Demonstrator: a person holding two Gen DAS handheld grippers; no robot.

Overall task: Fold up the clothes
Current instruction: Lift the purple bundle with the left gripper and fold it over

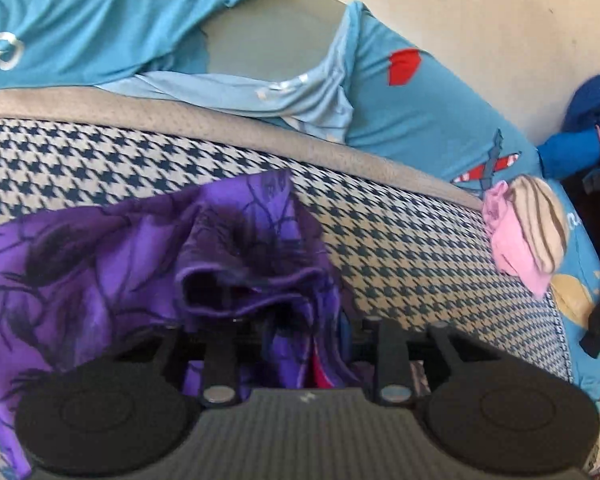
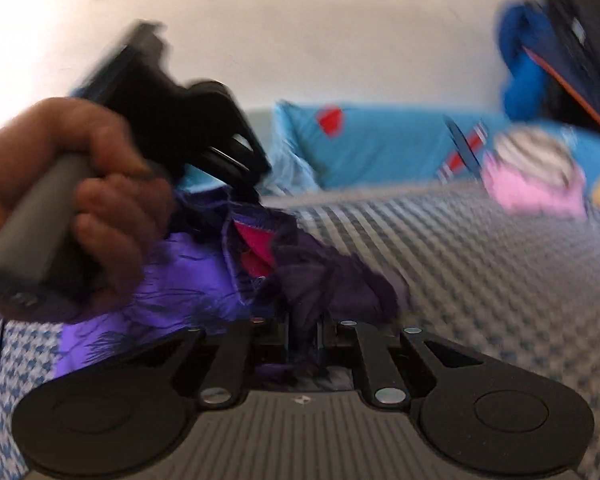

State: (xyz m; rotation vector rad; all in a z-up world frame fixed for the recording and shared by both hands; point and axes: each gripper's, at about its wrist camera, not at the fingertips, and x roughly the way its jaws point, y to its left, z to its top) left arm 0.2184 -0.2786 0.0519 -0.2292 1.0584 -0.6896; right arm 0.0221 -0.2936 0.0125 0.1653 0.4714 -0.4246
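A purple garment with dark floral print (image 1: 100,256) lies bunched on a houndstooth-patterned bed cover (image 1: 400,240). My left gripper (image 1: 300,332) is shut on a fold of it; cloth hangs between the fingers, hiding the tips. In the right wrist view the same purple garment (image 2: 188,276) shows a pink inner patch (image 2: 256,244). My right gripper (image 2: 304,336) is shut on a dark purple bunch of it. The left gripper (image 2: 244,172), held by a hand (image 2: 100,200), grips the garment just beyond. The right view is motion-blurred.
A light blue garment (image 1: 100,28) and a blue printed sheet (image 1: 420,100) lie behind the cover. A pink and striped rolled bundle (image 1: 528,228) sits at the cover's right edge. A dark blue bag and clothing (image 1: 596,140) stand at the far right by the wall.
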